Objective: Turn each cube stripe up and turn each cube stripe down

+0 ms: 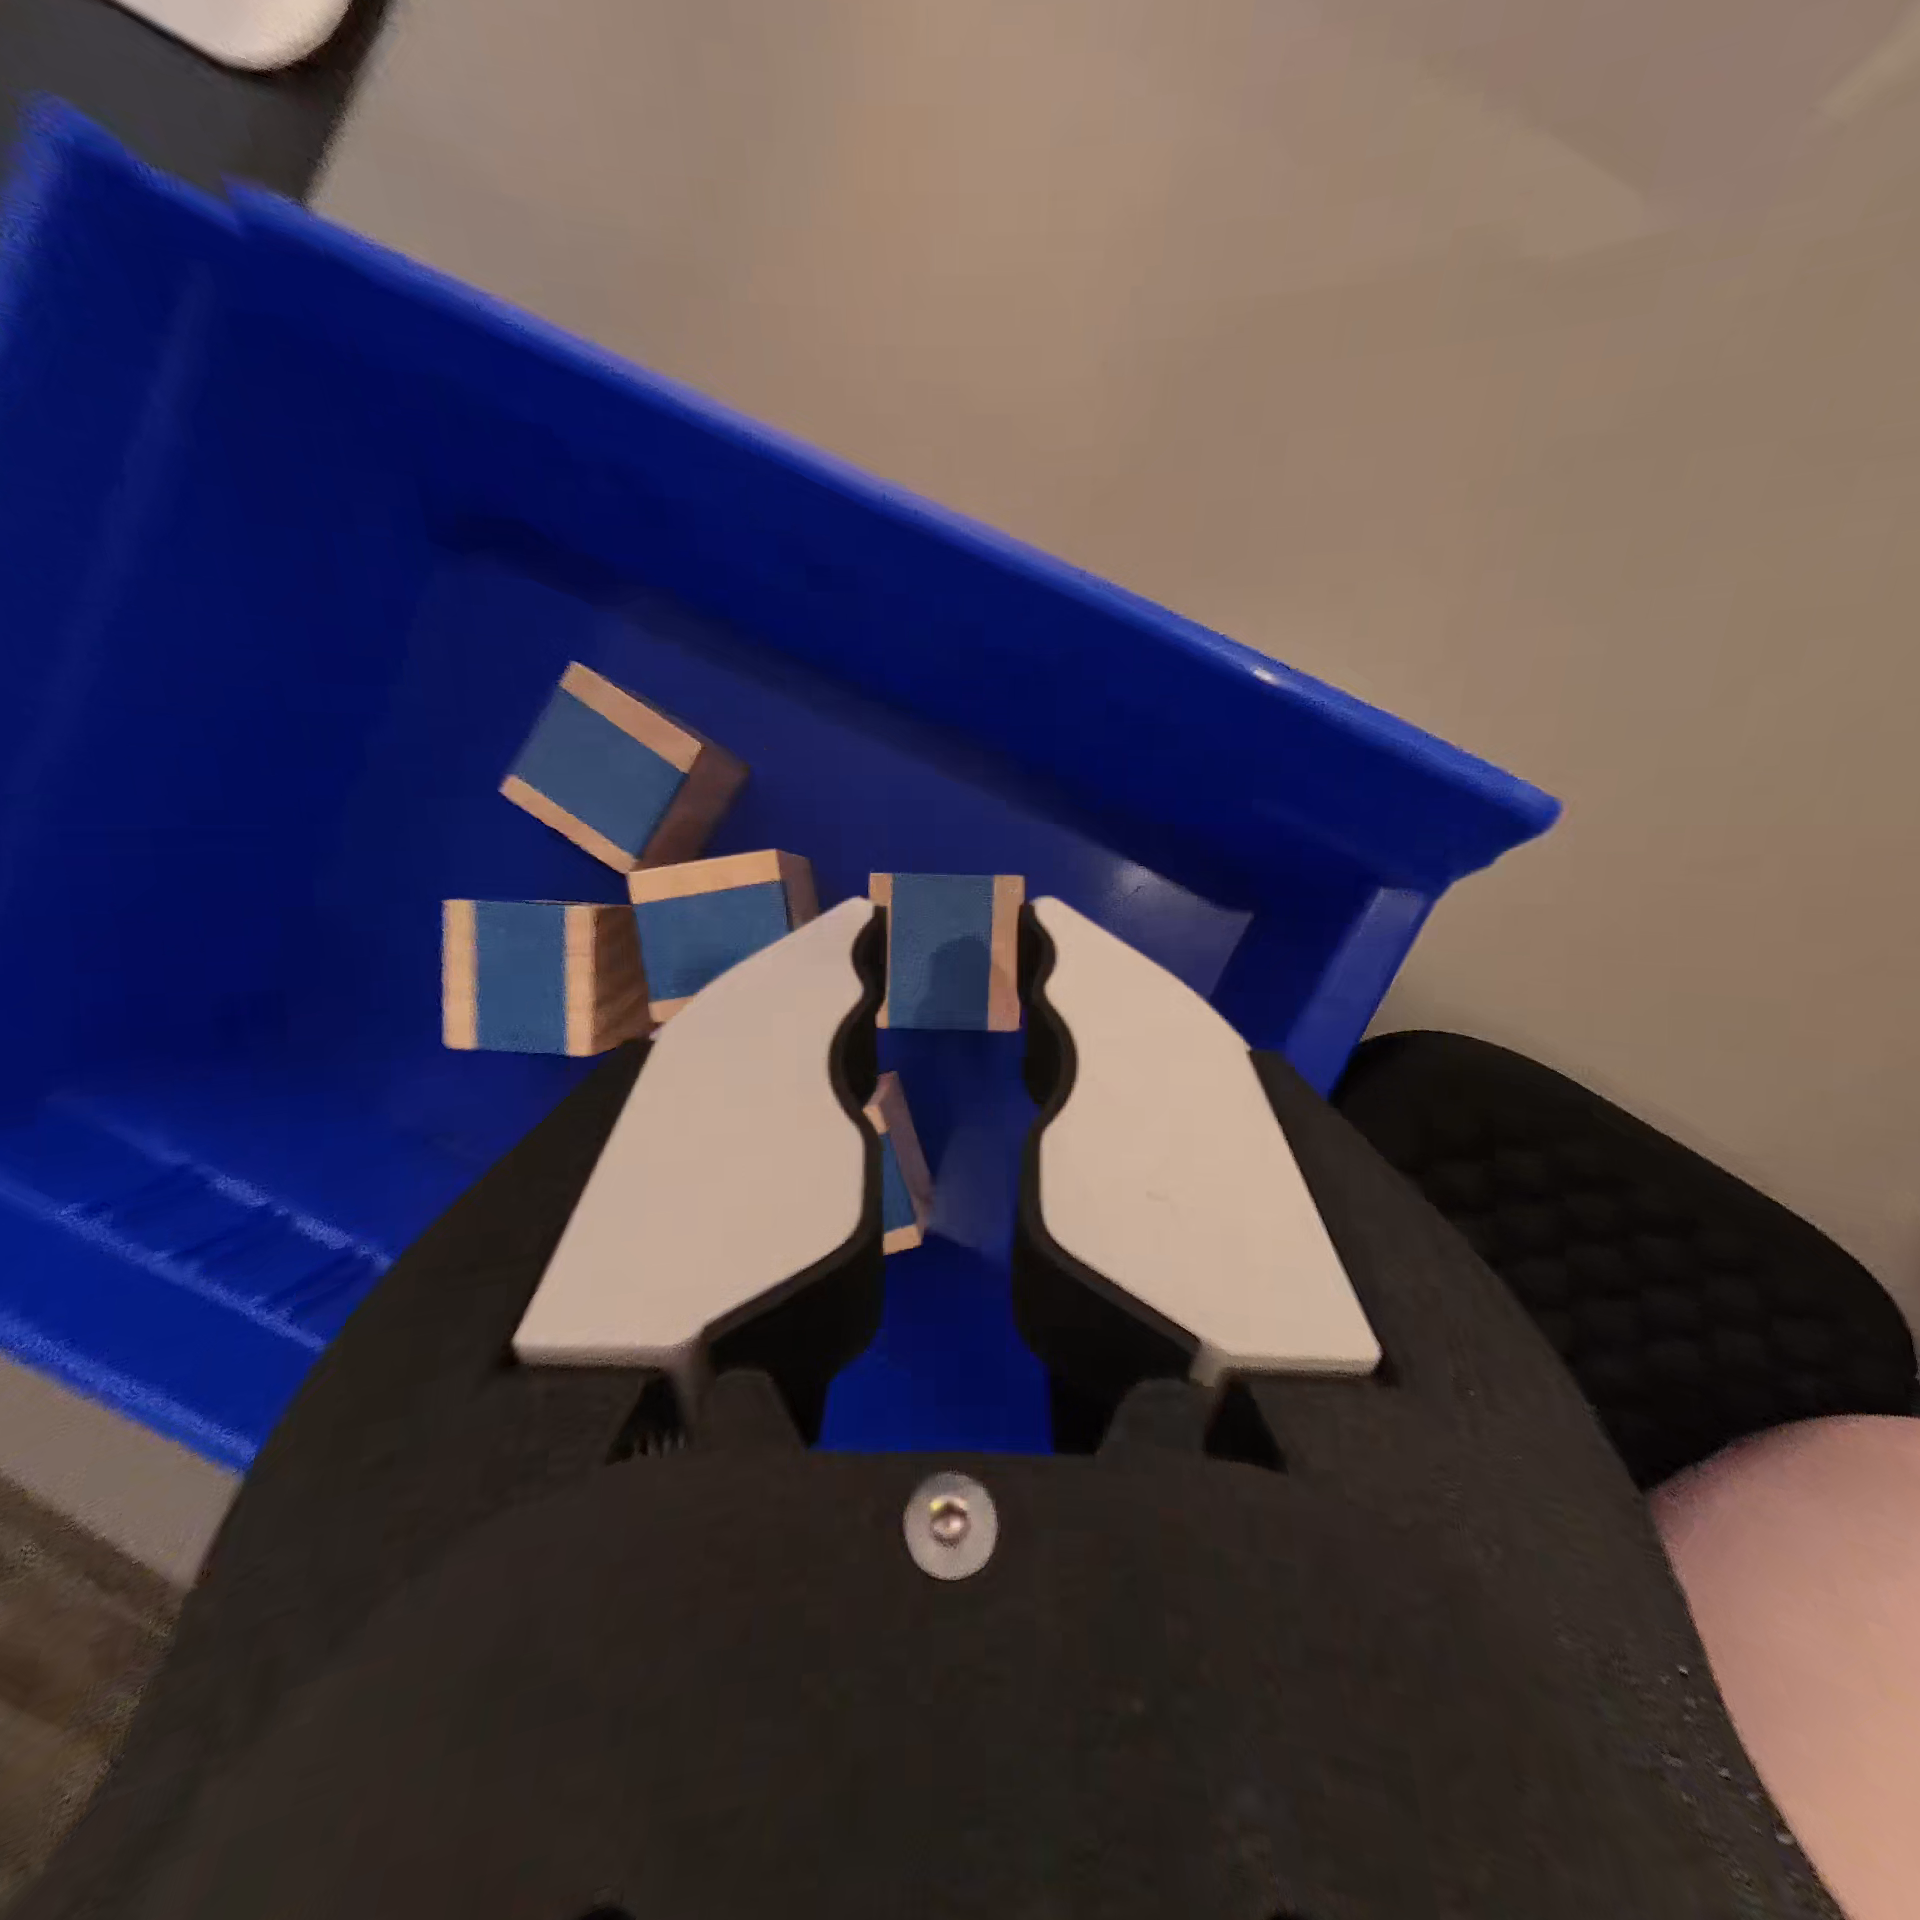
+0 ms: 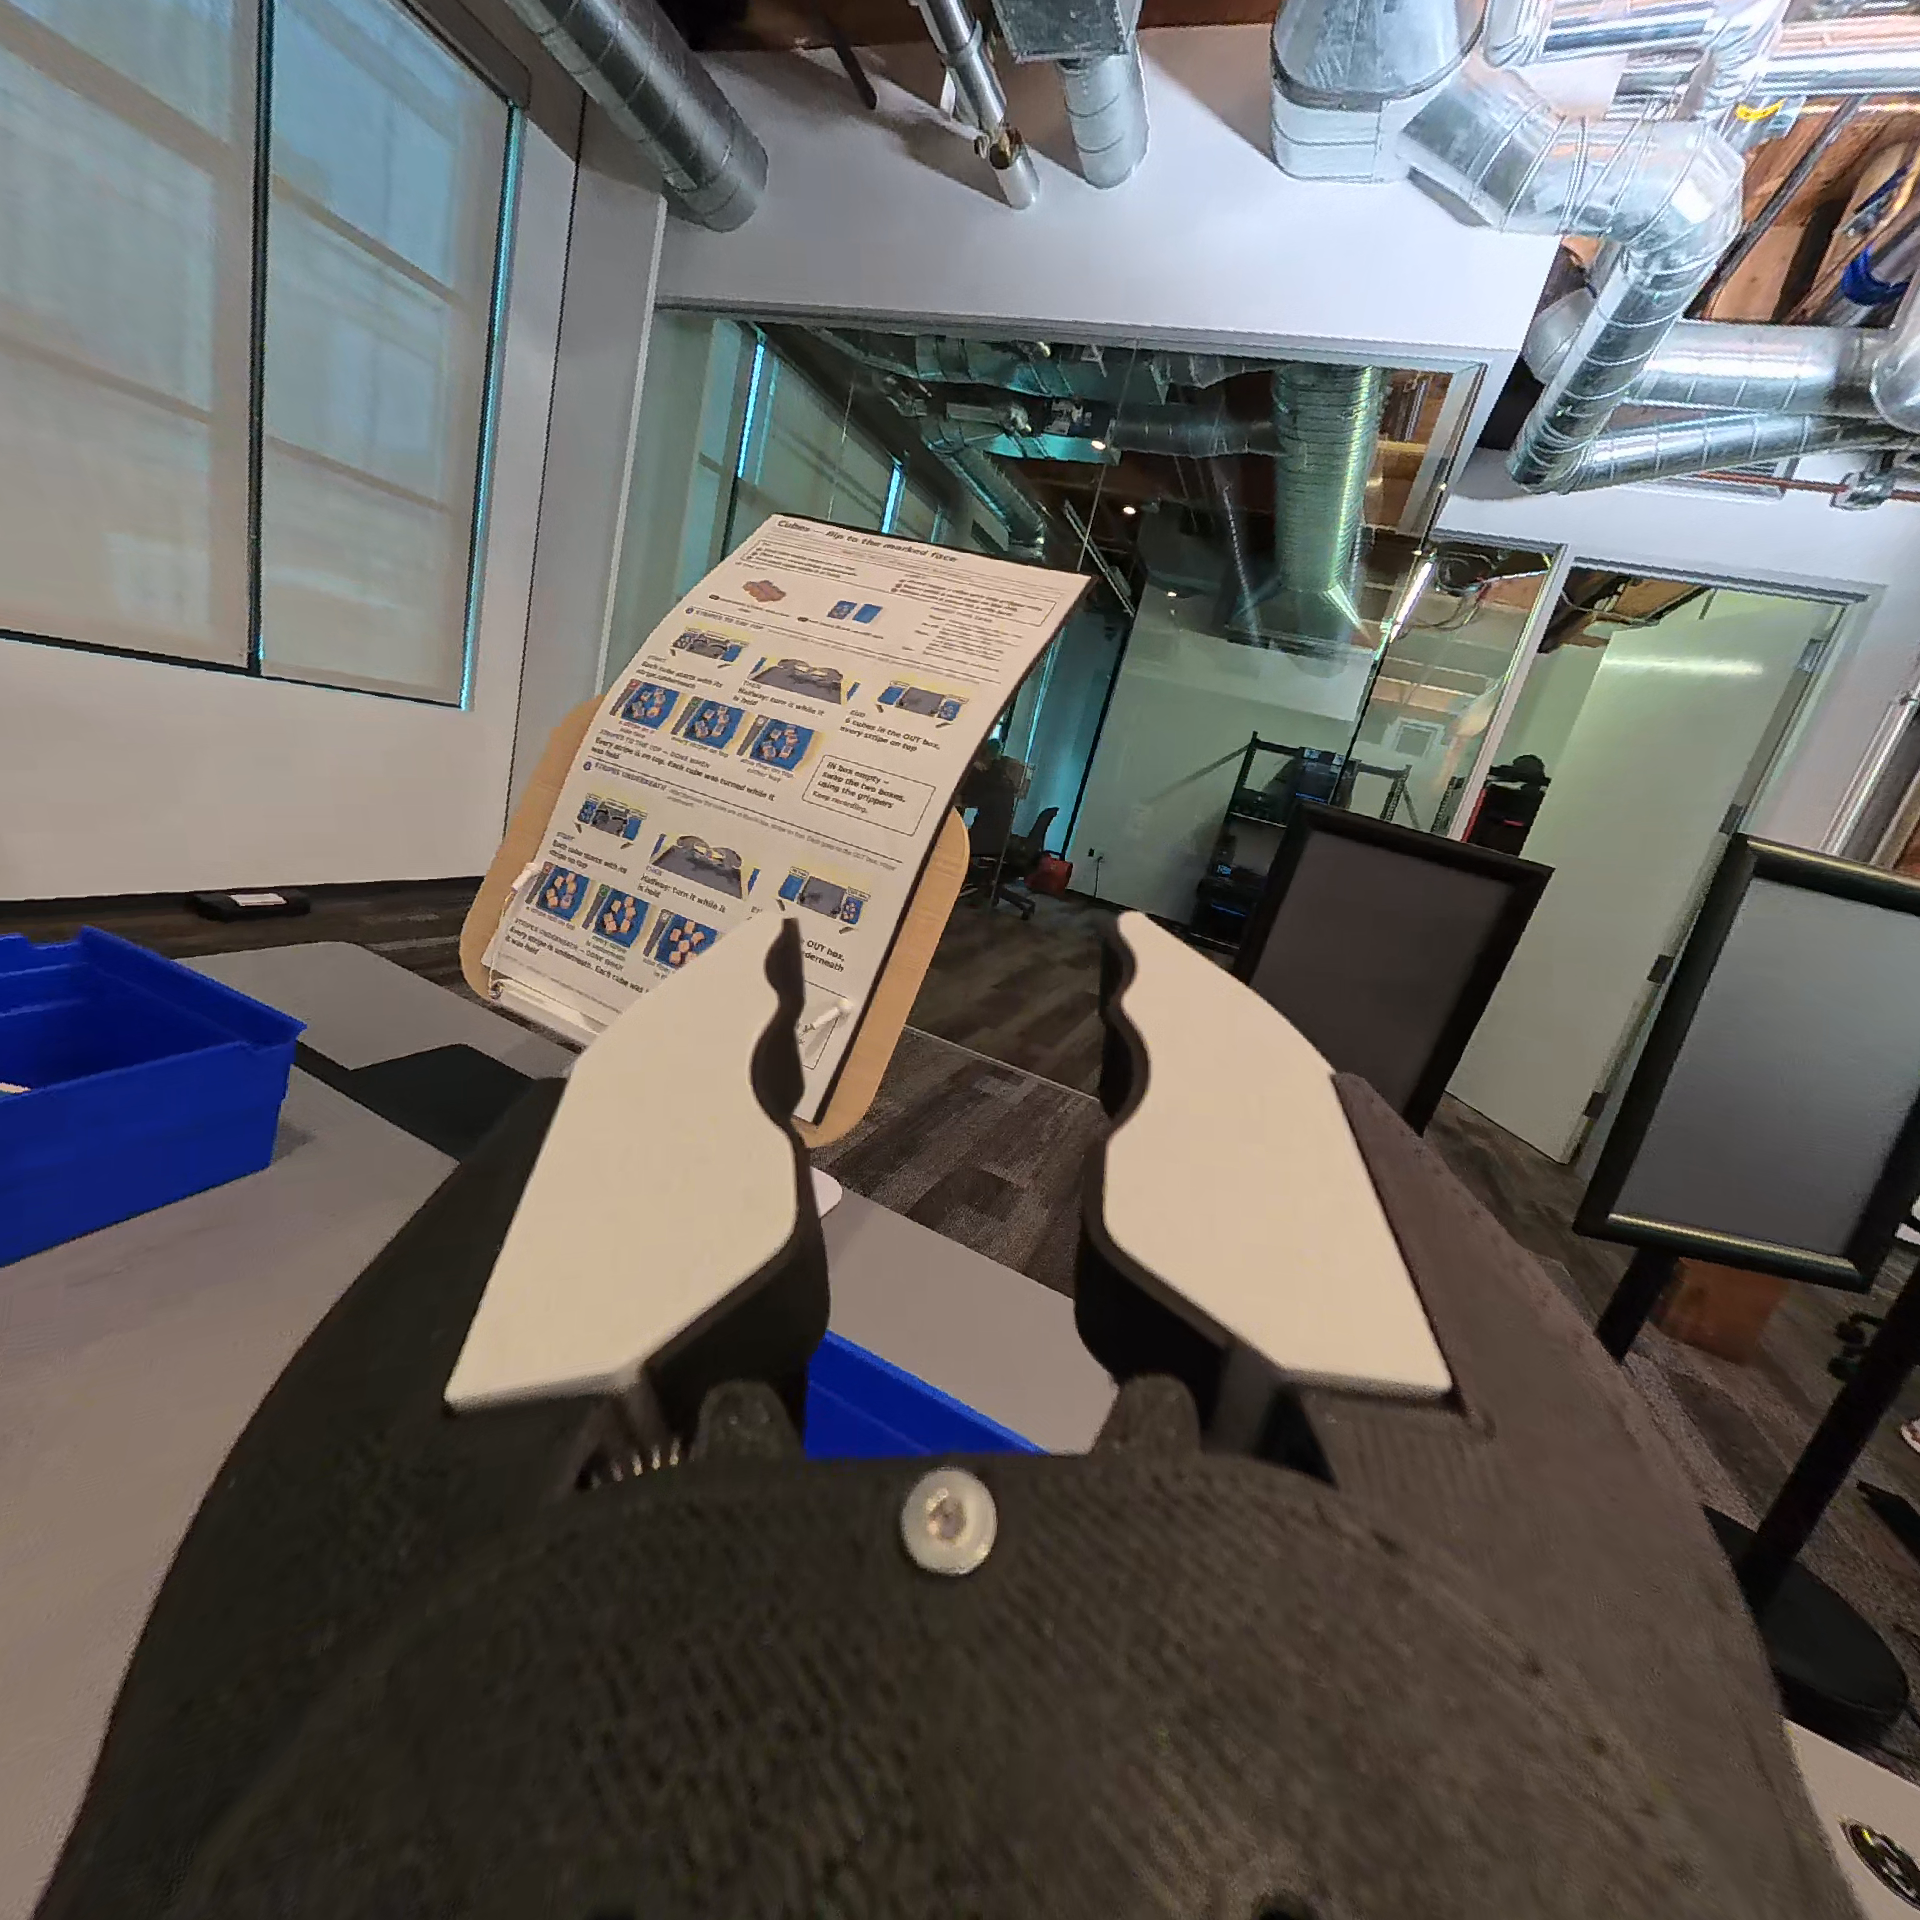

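Note:
In the left wrist view a blue bin (image 1: 312, 540) holds several wooden cubes with a blue stripe. Three lie close together, stripe showing: one at the back (image 1: 613, 764), one at the left (image 1: 535, 977), one in the middle (image 1: 717, 925). Another cube (image 1: 899, 1164) is partly hidden behind my left finger. My left gripper (image 1: 951, 914) is shut on a cube (image 1: 945, 951) at its fingertips, stripe facing the camera, over the bin. My right gripper (image 2: 951, 935) is open and empty, raised and pointing out into the room.
In the right wrist view a blue bin (image 2: 135, 1070) stands on the grey table at the left. A second blue bin's edge (image 2: 894, 1403) shows under the gripper. An instruction sheet (image 2: 790, 769) stands on a stand ahead. Black-framed boards (image 2: 1382, 956) stand to the right.

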`<state>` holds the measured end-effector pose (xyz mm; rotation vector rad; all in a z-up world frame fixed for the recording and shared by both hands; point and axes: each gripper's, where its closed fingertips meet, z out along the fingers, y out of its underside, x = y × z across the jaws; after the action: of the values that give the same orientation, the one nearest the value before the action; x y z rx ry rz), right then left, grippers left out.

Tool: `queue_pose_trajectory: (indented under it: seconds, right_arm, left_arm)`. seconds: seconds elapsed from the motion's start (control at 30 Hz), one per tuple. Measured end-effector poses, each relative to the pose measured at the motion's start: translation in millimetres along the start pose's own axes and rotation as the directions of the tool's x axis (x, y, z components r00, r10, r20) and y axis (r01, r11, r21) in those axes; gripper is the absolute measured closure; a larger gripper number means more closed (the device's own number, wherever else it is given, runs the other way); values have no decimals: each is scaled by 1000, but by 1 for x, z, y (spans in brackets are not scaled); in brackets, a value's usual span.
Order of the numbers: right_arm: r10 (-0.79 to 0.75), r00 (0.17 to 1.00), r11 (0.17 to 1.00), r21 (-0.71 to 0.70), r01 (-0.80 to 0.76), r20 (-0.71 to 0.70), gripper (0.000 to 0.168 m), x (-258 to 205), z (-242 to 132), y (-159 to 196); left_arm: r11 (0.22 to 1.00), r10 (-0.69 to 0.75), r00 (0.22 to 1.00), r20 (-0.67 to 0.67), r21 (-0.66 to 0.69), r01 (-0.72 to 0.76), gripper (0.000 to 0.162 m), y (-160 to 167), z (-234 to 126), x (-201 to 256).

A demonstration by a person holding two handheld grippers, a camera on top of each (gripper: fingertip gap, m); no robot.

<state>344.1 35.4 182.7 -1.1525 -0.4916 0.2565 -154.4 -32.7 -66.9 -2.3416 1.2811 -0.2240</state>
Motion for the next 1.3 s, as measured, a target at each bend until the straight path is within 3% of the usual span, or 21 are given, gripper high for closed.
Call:
queue_pose_trajectory:
  seconds: [0.03, 0.1, 0.33, 0.67, 0.83, 0.93, 1.0, 1.07, 1.13, 1.2, 1.23, 1.3]
  right_arm:
    - [1, 1000, 1000, -2, -1, 1, 113, 1, 0, 0]
    - [5, 1000, 1000, -10, -5, 1, 113, 2, -1, 2]
    - [3, 1000, 1000, -20, -3, 5, 113, 4, 0, 4]
    - [12, 1000, 1000, -18, -12, 15, 113, 5, -2, 3]
    - [19, 1000, 1000, -15, -19, 17, 113, 6, -2, 2]
    - [24, 999, 1000, -18, -24, 33, 113, 1, 1, 3]
    - [24, 998, 1000, -11, -24, 52, 114, -8, 5, 2]
    - [20, 995, 1000, 15, -21, 100, 114, -28, 14, -2]
    - [-21, 984, 997, 76, 7, 178, 114, -64, 24, -10]
    - [-104, 953, 988, 138, 67, 285, 113, -116, 34, -13]
    - [-152, 923, 982, 158, 101, 354, 112, -147, 37, -11]
    - [-250, 851, 964, 198, 175, 463, 111, -207, 37, -5]
  left_arm:
    - [1000, -24, 999, -23, -15, 24, 136, 3, 6, 0]
    - [995, -70, 994, -89, -81, 63, 132, 13, 17, 6]
    - [977, -69, 996, -64, -207, 55, 117, 26, 38, 2]
    - [933, -50, 998, -29, -358, 36, 118, 46, 58, -1]
    - [936, -2, 1000, -18, -352, -5, 118, 46, 47, -3]
    - [978, 6, 1000, 29, -208, 0, 118, 29, 20, -7]
    - [999, 41, 996, 85, -21, -40, 118, 6, -10, -9]
    - [965, 83, 978, 190, 230, -127, 118, -29, -49, -11]
    - [845, 83, 977, 194, 506, -172, 118, -73, -89, 4]
    - [676, 76, 992, 105, 726, -129, 118, -113, -122, 24]
    - [609, 98, 995, 28, 789, -82, 119, -130, -132, 37]
    - [545, 136, 982, -134, 838, 39, 119, -156, -137, 61]
